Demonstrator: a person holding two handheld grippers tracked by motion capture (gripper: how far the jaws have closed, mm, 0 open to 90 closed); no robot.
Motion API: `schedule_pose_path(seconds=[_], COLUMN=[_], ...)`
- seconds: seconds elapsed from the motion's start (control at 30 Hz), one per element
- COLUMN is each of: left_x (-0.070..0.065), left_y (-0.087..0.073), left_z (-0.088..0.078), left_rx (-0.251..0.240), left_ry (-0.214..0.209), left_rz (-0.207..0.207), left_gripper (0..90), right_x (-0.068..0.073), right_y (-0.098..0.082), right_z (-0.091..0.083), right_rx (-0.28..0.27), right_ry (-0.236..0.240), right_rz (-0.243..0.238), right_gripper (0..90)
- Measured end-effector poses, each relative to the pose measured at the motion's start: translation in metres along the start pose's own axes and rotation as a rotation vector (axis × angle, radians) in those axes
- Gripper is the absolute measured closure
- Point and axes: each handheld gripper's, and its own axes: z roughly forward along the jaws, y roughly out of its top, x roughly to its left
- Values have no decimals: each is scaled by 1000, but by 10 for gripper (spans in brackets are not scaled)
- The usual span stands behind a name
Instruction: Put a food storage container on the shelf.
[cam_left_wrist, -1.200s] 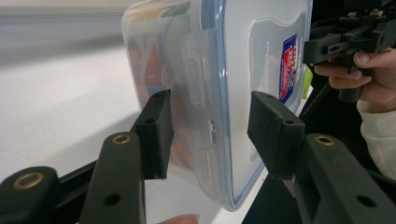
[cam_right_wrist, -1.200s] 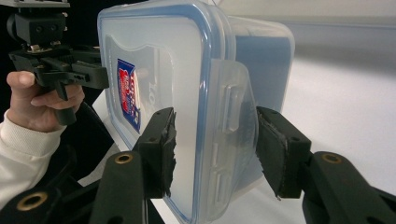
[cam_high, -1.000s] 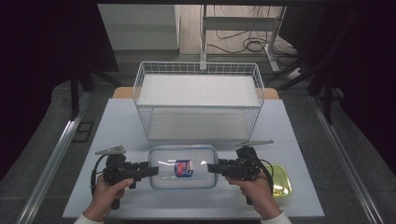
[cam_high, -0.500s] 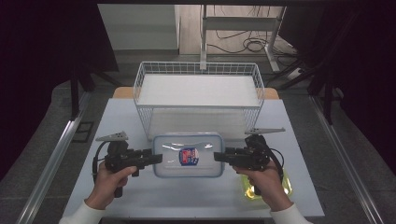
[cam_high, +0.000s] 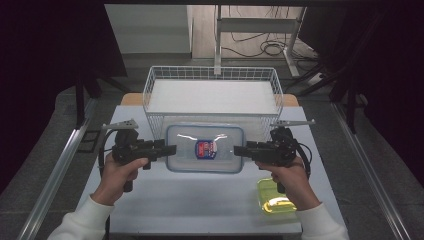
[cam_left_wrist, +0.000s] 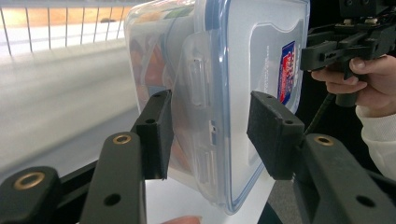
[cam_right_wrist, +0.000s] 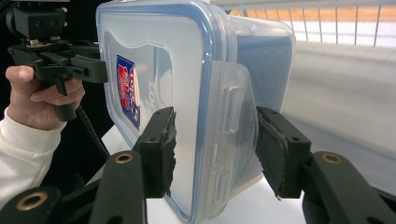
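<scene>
Box (cam_high: 205, 148) held level between both grippers, left (cam_high: 169, 149) and right (cam_high: 240, 150) each clamping a short end, long axis crosswise, basket (cam_high: 213, 95) just beyond.

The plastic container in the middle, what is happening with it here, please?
A person holds the clear lidded container by its two short ends, with the left gripper at one end and the right gripper at the other, the jaws clamped over the lid and base. It hangs above the table, just in front of the white wire basket. A yellow-green lid lies near the right hand.
</scene>
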Motion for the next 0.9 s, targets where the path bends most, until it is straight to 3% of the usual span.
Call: schedule_pose_path(seconds=[0.9], left_x=[9], left_y=[64], left_z=[1], left_rx=[-42], left_ry=[-4], left_rz=[53], left_gripper=[513], right_x=[-3], right_y=[66], right_z=[-11], right_rx=[-39], right_ry=[-27], right_rz=[-64], right_gripper=[500])
